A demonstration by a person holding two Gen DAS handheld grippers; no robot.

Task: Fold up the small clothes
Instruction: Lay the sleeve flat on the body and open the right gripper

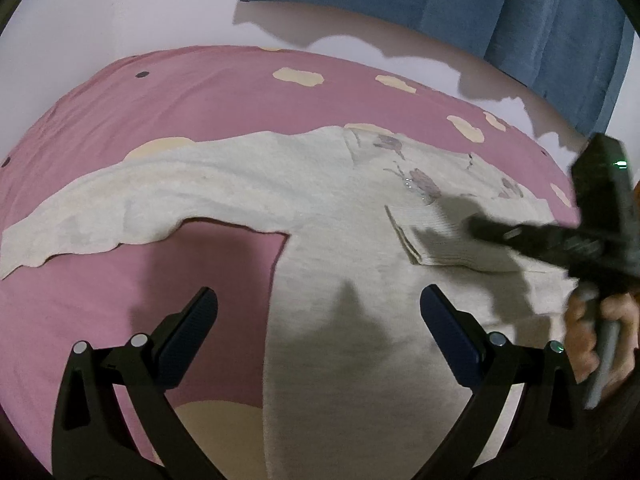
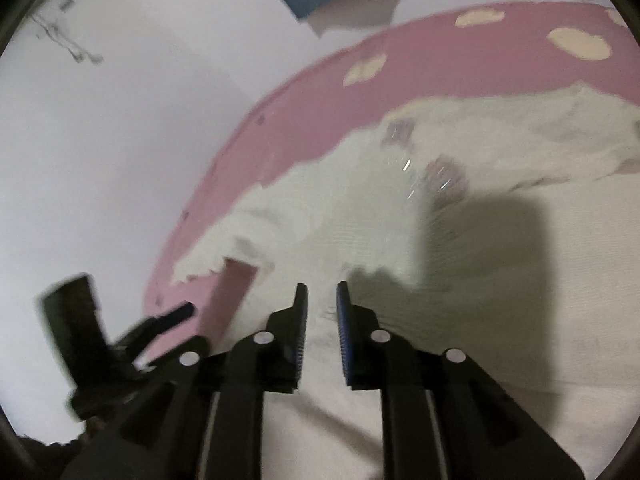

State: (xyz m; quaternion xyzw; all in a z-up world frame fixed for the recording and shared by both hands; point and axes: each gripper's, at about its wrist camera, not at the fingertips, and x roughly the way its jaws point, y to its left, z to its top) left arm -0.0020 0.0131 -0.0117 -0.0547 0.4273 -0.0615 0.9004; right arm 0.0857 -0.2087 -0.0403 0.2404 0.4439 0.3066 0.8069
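A cream knit sweater (image 1: 320, 208) with purple flower embroidery (image 1: 420, 188) lies flat on a pink sheet (image 1: 160, 120). One sleeve (image 1: 100, 208) stretches out to the left. The other sleeve is folded across the chest, with its ribbed cuff (image 1: 424, 240) lying on the body. My left gripper (image 1: 319, 294) hovers wide open over the sweater's lower body edge, holding nothing. My right gripper (image 2: 322, 286) has a narrow gap between its pads, and only cloth (image 2: 360, 232) lies below it. In the left wrist view it (image 1: 480, 228) is blurred, just above the folded cuff.
The pink sheet has cream patches (image 1: 298, 76) and ends at a white wall behind. A blue curtain (image 1: 480, 0) hangs at the upper right. A hand (image 1: 592, 320) holds the right gripper's handle. The left gripper (image 2: 176, 312) shows at the lower left of the right wrist view.
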